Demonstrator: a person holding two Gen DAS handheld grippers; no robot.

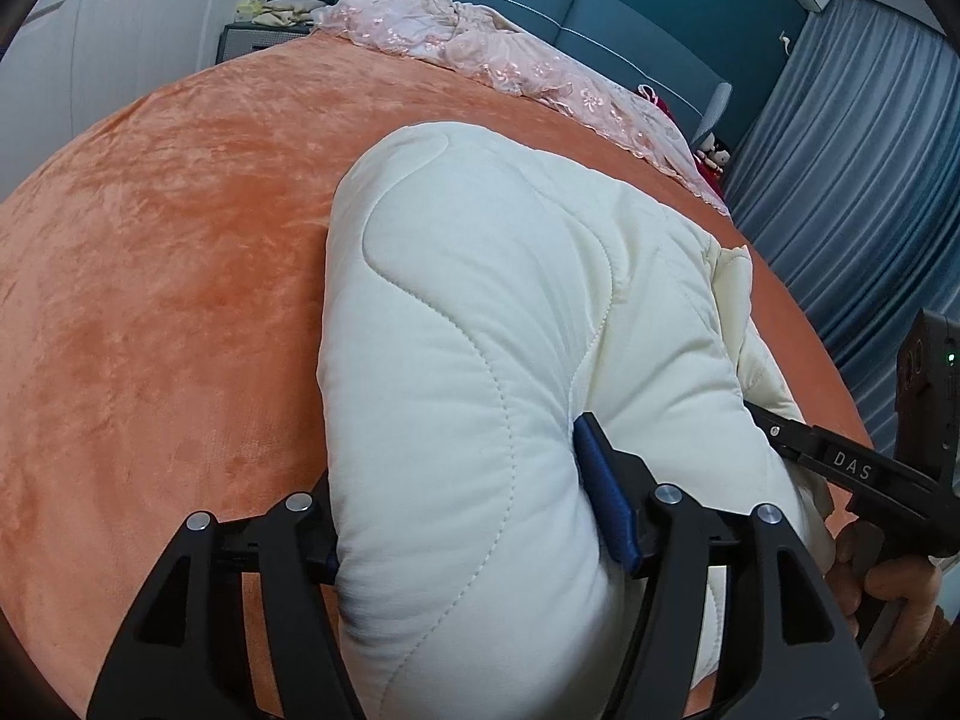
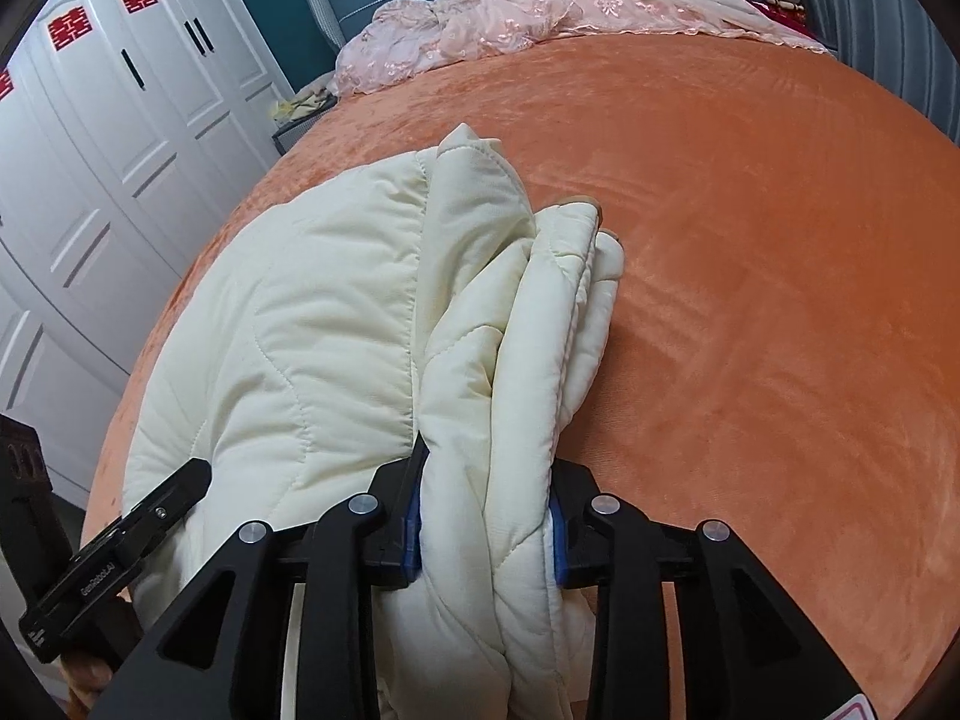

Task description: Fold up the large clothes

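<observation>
Quilt point(image 1: 480, 330) runs lengthwise straight ahead across the bed point(image 1: 150, 300), its near end gripped by both half-open tongs, left point(image 1: 462, 516) on the fat fold, right point(image 2: 486, 516) on bunched layers.

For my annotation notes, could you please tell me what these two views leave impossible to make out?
- Left wrist view: the left tool's left pad, hidden behind the cream quilted garment.
- Both views: the garment's near end, cut off by the bottom edge.
- Right wrist view: the layers inside the bunch gripped by the right tool, hidden by folds.
- The garment's type: too bundled to tell.
</observation>
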